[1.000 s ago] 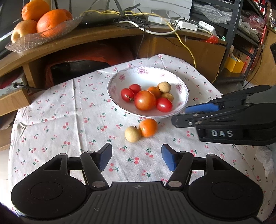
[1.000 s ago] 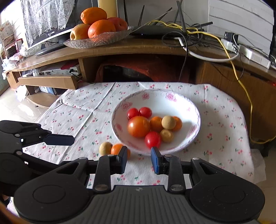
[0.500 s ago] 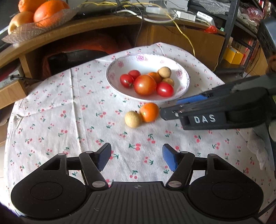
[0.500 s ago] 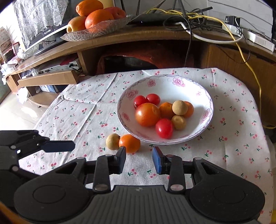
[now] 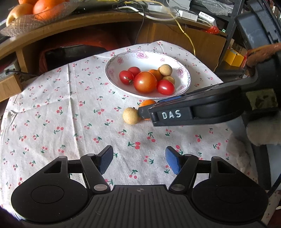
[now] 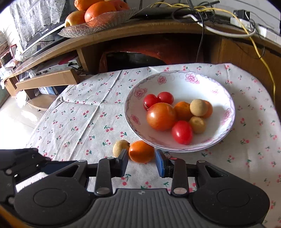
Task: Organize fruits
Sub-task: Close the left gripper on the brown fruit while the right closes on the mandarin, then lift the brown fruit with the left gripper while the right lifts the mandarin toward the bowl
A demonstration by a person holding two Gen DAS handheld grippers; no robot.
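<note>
A white floral bowl point(image 6: 226, 98) point(image 5: 151, 57) on the cherry-print tablecloth holds several tomatoes, small oranges and tan longans. In front of it lie a loose small orange point(image 6: 141, 151) point(image 5: 147, 103) and a tan longan point(image 6: 119, 145) point(image 5: 130, 115), side by side. My right gripper point(image 6: 141, 164) is open, its fingers on either side of the loose orange, not closed on it. In the left wrist view it reaches in from the right and covers part of the orange. My left gripper point(image 5: 139, 160) is open and empty, well short of the fruit.
A wooden TV shelf point(image 6: 123, 33) stands behind the table with a glass dish of big oranges and an apple point(image 6: 98, 15), cables and a power strip point(image 5: 189, 15). A metal rack point(image 5: 233, 26) stands at the right. The tablecloth point(image 5: 52, 114) is bare on the left.
My right gripper has moved forward and down until its open fingers straddle the loose orange. The left gripper has pulled back a little. No fruit has moved.
</note>
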